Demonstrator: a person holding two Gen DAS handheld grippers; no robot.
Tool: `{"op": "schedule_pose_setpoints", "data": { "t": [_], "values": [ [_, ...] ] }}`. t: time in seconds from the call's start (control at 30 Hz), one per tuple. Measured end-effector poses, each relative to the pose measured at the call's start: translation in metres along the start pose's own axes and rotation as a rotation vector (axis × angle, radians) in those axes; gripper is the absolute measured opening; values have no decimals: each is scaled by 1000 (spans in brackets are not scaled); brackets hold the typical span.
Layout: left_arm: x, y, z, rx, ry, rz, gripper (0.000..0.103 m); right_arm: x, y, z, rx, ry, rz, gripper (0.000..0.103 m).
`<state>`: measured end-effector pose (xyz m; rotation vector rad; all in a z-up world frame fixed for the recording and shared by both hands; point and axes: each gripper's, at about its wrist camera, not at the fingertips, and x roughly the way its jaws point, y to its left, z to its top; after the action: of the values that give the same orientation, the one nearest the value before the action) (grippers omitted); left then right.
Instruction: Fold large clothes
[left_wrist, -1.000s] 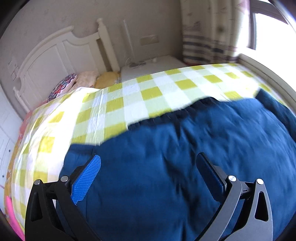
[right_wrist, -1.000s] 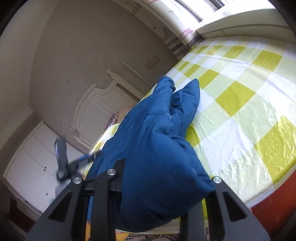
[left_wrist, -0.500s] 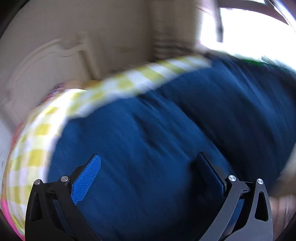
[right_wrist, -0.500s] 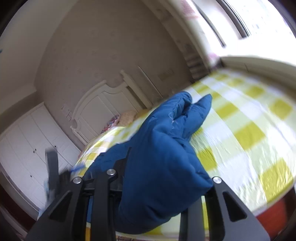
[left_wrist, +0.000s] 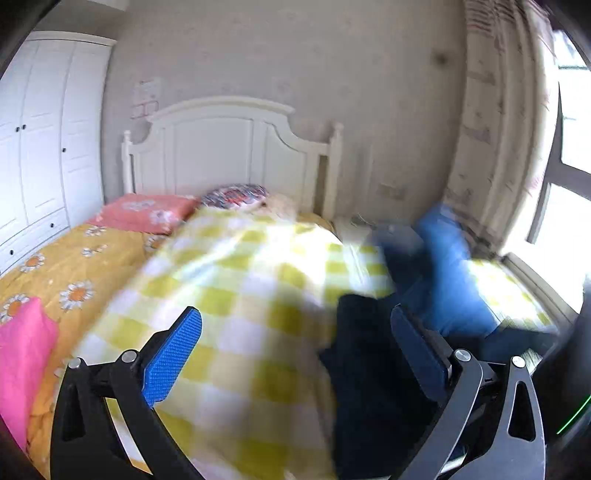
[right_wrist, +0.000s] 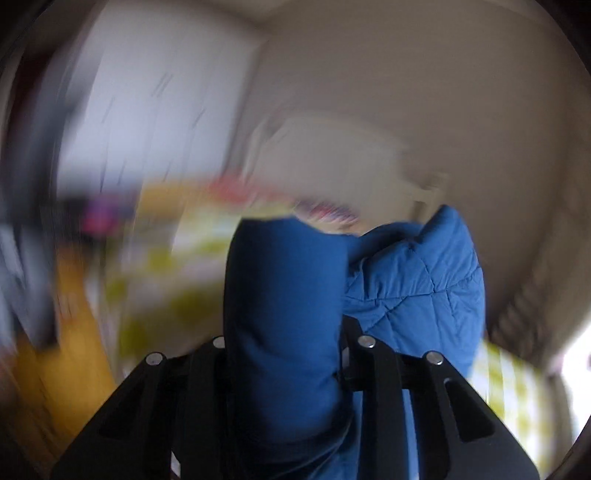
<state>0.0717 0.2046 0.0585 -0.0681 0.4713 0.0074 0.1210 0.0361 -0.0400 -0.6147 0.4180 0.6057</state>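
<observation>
Right tongs (right_wrist: 288, 354): pinching a thick bunched fold of the blue padded coat (right_wrist: 413, 280); fabric fills the gap between the jaws and bulges out above them.
Left tongs (left_wrist: 295, 354): spread wide, nothing between the pads; textured blue pad (left_wrist: 173, 354) bare.
Coat position: lifted at the clamped end; in the left view the rest trails down at the right side of the bed, dark folds nearest the camera. Exact lie blurred.
Reason for hold (judged): one end raised to carry it over for a fold; free tongs apparently placed to take another edge.
Coat material: quilted, puffy, stitched in diamond seams on the lit panel; smooth and rounded on the shaded roll. Likely springy, prone to unfolding.
Surface: yellow-and-white checked sheet (left_wrist: 240, 295), soft, flat weave.
Surroundings: white panelled headboard (left_wrist: 229, 147); orange daisy quilt (left_wrist: 66, 266).
</observation>
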Motion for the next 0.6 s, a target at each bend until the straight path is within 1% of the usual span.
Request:
{"op": "schedule_pose_setpoints", "data": {
  "t": [0.03,0.07,0.1,0.13,0.17,0.2,0.23,0.27,0.3,0.33,0.37,0.43,0.5,0.53,0.57,0.6],
  "values": [
    [2,1,4,11,7,9,98,27,26,-4,-87,78,8,33],
    [7,0,8,34,25,6,98,50,49,-11,-170,129,-9,37],
    [15,-5,11,59,55,-21,98,61,73,-20,-276,127,-93,38],
    [19,-10,11,76,77,-49,98,63,79,-24,-298,122,-121,39],
    [26,-19,11,100,102,-81,98,62,73,-24,-257,128,-96,39],
    [40,-33,14,141,134,-127,98,60,66,-23,-228,129,-72,41],
    [45,-43,12,164,156,-166,98,55,65,-23,-210,128,-57,43],
    [59,-55,16,180,184,-214,98,53,62,-24,-206,127,-51,44],
    [73,-69,19,193,207,-238,98,48,67,-25,-222,122,-49,47],
    [84,-78,21,207,221,-238,98,43,72,-28,-241,117,-53,49],
    [102,-95,25,246,239,-234,98,37,81,-30,-263,111,-60,50],
    [134,-126,22,334,254,-221,98,35,86,-32,-277,102,-60,53],
    [171,-143,13,386,327,-220,98,33,83,-29,-263,95,-31,55],
    [196,-148,3,418,384,-188,99,29,82,-31,-260,90,-14,58],
    [219,-148,-11,430,445,-185,99,23,79,-32,-257,83,22,59],
    [234,-140,-22,368,497,-250,99,15,76,-33,-253,78,50,61]
  ]
}}
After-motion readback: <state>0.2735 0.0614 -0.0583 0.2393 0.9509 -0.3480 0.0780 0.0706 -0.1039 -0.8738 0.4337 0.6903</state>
